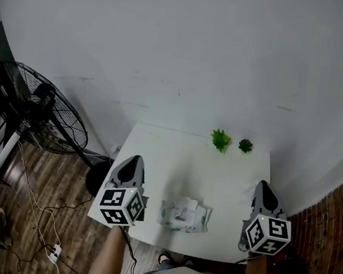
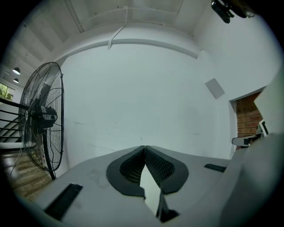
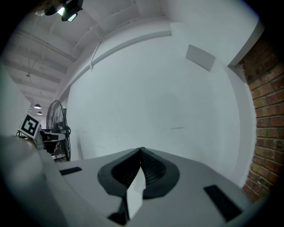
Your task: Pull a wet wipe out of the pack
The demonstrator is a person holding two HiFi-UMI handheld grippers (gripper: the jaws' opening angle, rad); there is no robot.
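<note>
The pack [image 1: 185, 215] lies at the tabletop's [image 1: 175, 158] 6 o'clock edge. The left gripper [image 2: 144, 150] is held at its 9 o'clock and the right gripper [image 3: 141, 151] at its 3 o'clock, each pressed together and empty. One should be opened over the wipe [image 1: 187, 204] that seems to stick up, while the pack is pinned down.

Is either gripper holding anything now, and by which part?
Nothing held. Left gripper and right gripper are both shut and empty; the wipe pack lies on the table between them.
</note>
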